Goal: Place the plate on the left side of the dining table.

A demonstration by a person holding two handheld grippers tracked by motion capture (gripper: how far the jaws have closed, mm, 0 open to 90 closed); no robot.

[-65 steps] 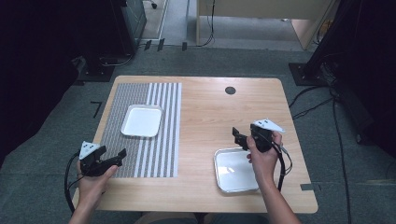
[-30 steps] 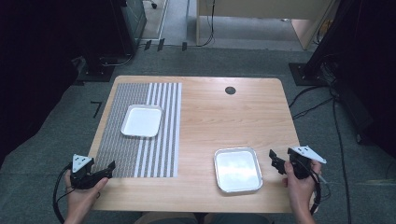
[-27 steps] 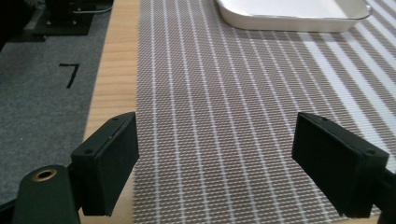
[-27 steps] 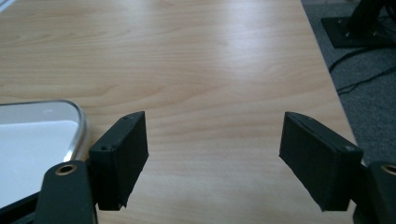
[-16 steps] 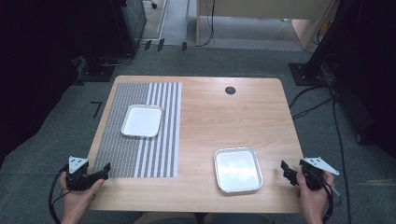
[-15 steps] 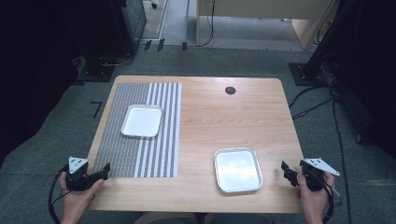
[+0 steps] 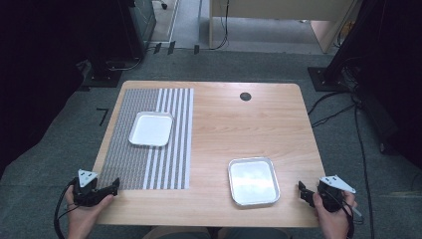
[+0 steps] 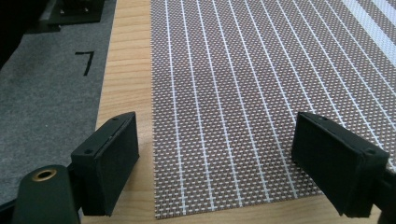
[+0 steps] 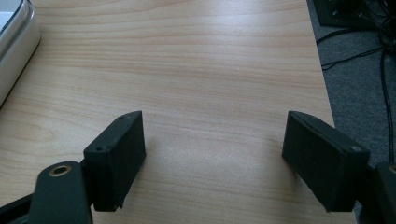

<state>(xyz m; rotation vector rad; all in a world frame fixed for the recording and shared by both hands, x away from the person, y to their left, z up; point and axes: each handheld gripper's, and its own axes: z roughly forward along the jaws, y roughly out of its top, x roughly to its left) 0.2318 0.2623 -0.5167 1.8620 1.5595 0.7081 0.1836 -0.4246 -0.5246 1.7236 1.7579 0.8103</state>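
Metal tray lies on bare wood near the table's front right in the high view, a white tray centred on the striped placemat. Both grippers, left and right, sit at the front corners, likely a rest posture. Left gripper view: jaws wide apart and empty over the placemat's near edge. Right gripper view: jaws wide apart, holding nothing, with the metal tray's rim at the left.

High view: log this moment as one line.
left hand-held gripper: open, empty, at mat corner | right hand-held gripper: open, empty, right of metal tray | white tray: on mat
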